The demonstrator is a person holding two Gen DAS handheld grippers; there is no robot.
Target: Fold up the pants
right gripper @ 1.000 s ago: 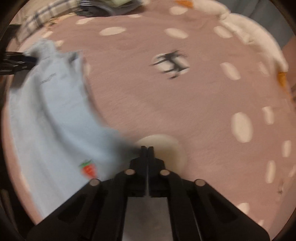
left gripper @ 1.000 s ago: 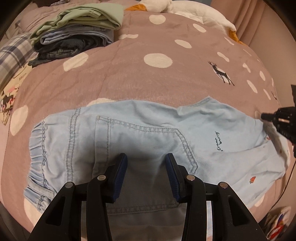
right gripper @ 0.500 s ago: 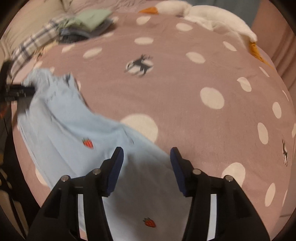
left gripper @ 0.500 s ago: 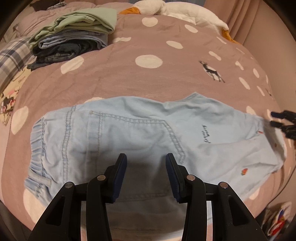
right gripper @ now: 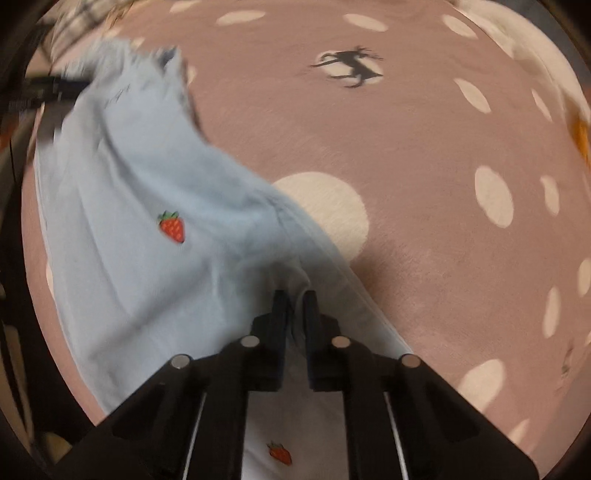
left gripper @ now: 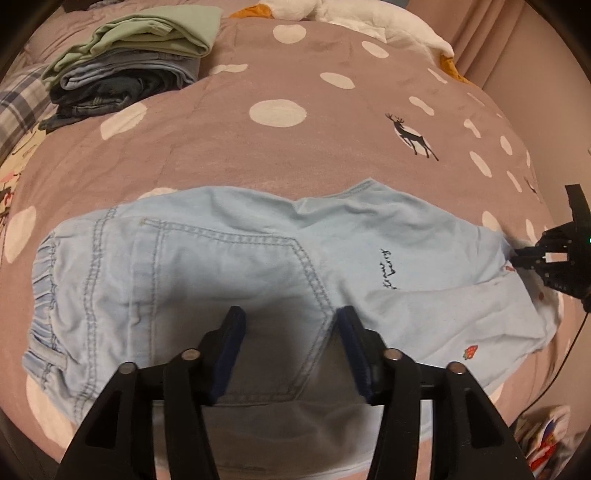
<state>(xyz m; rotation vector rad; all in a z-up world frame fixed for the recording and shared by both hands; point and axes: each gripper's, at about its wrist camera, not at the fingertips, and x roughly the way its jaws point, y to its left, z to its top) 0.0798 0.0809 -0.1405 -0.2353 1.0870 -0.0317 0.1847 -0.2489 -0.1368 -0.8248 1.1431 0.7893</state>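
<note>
Light blue pants (left gripper: 258, 266) with strawberry prints lie flat across the dotted bedspread (left gripper: 295, 155), waistband to the left and leg ends to the right. My left gripper (left gripper: 290, 325) hovers over the back pocket; its jaws are opening, with only flat cloth beneath them and no grip. My right gripper (right gripper: 294, 301) is shut on a fold of the pants (right gripper: 147, 184) near the leg end. In the left wrist view, that right gripper (left gripper: 517, 257) pinches the cloth at the far right. The left gripper (right gripper: 44, 88) shows as a blur at the upper left of the right wrist view.
A stack of folded clothes (left gripper: 129, 62) sits at the back left of the bed, next to a plaid cloth (left gripper: 18, 107). A white plush toy (left gripper: 369, 22) lies at the back. The bed's edge runs close on the right, with items on the floor (left gripper: 546, 439).
The right gripper went from shut and empty to open over the leg end, then closed on the cloth. The left jaws stand a little wider.
</note>
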